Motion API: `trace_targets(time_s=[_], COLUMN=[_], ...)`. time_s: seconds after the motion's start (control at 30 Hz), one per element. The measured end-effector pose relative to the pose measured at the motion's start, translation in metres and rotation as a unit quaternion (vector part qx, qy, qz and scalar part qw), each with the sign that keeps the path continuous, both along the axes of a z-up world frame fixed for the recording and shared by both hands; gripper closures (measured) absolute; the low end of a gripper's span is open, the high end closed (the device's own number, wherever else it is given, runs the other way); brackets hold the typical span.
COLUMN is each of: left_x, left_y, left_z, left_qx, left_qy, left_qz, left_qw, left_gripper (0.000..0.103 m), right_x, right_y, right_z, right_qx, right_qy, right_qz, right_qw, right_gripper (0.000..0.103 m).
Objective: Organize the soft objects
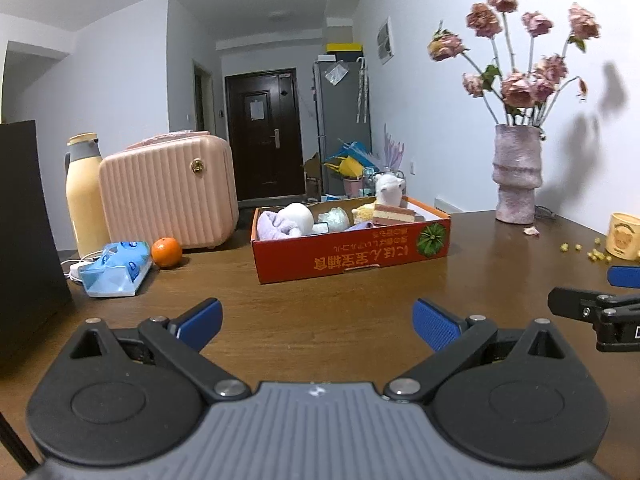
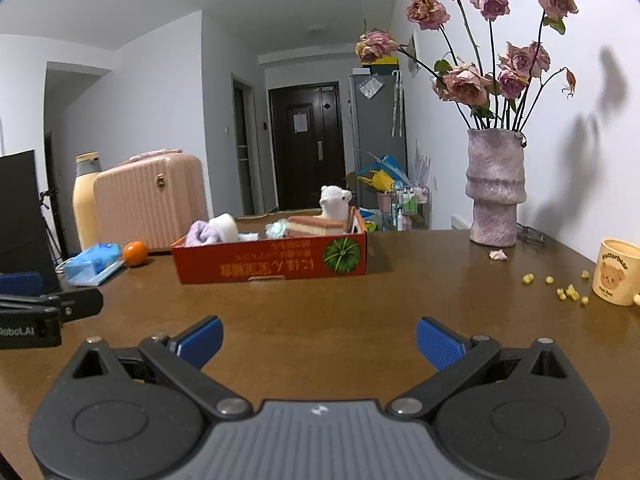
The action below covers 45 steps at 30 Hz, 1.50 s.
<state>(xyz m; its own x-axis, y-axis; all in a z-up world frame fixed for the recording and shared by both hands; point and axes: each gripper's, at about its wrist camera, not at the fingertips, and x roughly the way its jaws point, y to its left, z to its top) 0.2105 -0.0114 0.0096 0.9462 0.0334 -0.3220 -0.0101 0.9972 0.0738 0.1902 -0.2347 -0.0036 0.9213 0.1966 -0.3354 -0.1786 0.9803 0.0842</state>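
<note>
An orange cardboard box (image 1: 352, 254) (image 2: 272, 266) stands on the brown table, holding soft things: a purple cloth (image 1: 274, 227) (image 2: 202, 233), a white round plush (image 1: 298, 216), a white alpaca toy (image 1: 390, 190) (image 2: 335, 202), a cake-slice toy (image 1: 394, 214) (image 2: 316, 225) and others. My left gripper (image 1: 318, 322) hovers open over bare table, short of the box, nothing between its blue pads. Likewise my right gripper (image 2: 320, 340) is open and holds nothing. Each gripper shows at the edge of the other's view.
A pink suitcase (image 1: 168, 190), a yellow flask (image 1: 82, 196), a tangerine (image 1: 166, 252) and a blue tissue pack (image 1: 114, 270) sit left of the box. A vase of dried roses (image 2: 496, 188), a bear mug (image 2: 616, 272) and yellow crumbs (image 2: 560, 284) stand at right.
</note>
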Motion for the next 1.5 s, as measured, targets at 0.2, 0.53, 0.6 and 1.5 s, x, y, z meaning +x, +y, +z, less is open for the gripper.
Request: trace_targets(time_s=[0.2,0.53,0.6,1.5], left_x=[-0.035,-0.064,-0.066,-0.075], left_y=[0.0,0.006,0.005,0.005], left_z=[0.003,0.006,0.006,0.006], left_qx=[0.0,-0.018,-0.017,-0.02], left_qy=[-0.003,-0.013,-0.013,-0.017], left_qz=[-0.014,-0.015,-0.017,-0.02], left_qw=[0.9999,0.9996,0.9996,0.9995], left_gripper=[0.0,0.0,0.0,0.0], right_x=[-0.038,-0.068,-0.07,-0.079], right_y=[0.008,0.014,0.015,0.02], right_z=[0.014,0.022,0.022,0.027], right_qx=[-0.019,-0.025,-0.028,-0.033], right_qy=[-0.014,-0.013,-0.013,-0.024], right_qz=[0.004,0.002,0.003,0.003], right_qw=[1.0,1.0,1.0,0.999], right_gripper=[0.0,0.0,0.0,0.0])
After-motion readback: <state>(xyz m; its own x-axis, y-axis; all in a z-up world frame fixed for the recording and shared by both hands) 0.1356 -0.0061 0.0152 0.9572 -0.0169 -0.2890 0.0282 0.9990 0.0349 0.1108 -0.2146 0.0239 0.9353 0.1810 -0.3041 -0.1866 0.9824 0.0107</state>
